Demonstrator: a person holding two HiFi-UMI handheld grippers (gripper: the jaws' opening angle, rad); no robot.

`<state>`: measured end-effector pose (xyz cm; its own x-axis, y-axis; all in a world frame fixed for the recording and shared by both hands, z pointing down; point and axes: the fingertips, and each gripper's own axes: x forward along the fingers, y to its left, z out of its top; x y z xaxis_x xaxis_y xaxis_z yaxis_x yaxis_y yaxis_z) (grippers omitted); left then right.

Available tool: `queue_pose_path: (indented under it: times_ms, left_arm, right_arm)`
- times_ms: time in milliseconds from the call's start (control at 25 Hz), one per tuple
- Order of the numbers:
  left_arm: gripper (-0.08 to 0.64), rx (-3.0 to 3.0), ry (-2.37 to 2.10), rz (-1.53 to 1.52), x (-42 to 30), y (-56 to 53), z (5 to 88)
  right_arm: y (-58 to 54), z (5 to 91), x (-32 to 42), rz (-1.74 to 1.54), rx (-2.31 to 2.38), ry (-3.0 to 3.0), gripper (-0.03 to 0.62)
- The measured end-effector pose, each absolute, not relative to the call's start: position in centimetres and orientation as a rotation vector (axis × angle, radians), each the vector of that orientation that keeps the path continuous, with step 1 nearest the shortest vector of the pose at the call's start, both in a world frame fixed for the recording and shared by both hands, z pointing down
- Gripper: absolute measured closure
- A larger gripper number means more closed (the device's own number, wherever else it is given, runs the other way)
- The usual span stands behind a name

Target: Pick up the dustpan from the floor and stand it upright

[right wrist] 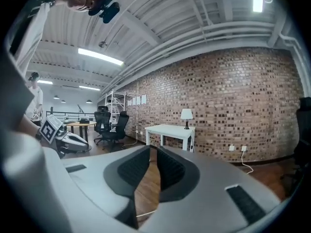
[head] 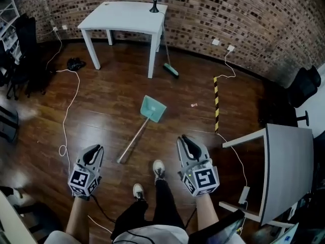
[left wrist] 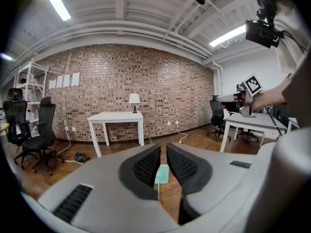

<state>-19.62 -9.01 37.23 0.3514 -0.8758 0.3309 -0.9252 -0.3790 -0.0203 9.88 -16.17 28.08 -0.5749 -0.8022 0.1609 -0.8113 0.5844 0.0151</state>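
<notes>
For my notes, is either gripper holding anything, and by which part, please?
Nothing: left gripper and right gripper are open and empty; the dustpan lies untouched on the floor.

The left tool (left wrist: pixel 163 149), jaws slightly apart, frames the distant dustpan (left wrist: pixel 162 174).

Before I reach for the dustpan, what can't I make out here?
- Dustpan: left gripper view, its own jaws hide most of the handle.
- Small pink item: head view, too small to identify.
- Dark heap beside the white table: head view, too dark and small.
</notes>
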Motion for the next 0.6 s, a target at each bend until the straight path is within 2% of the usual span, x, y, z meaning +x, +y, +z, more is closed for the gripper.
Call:
queue_pose_path:
  times_ms: [120,360,600]
  left_arm:
    - [0.474,2.398,-1.627,0.431,-21.1,-10.7,41.5]
    - [0.413,2.284,-1.548,0.518,-23.2,-11.4,55.2]
    - [0.408,2.122,-1.486,0.582,-24.7,-9.3,71.8]
  right_arm:
    - [-18.3,32.5,8.1,0.15,1.287,-2.651,0.483]
    - [-22.8,43.3,6.0,0.223,1.2,-2.62,0.463]
    - [-25.4,56.8,3.9,0.328,1.147,-2.562,0.462]
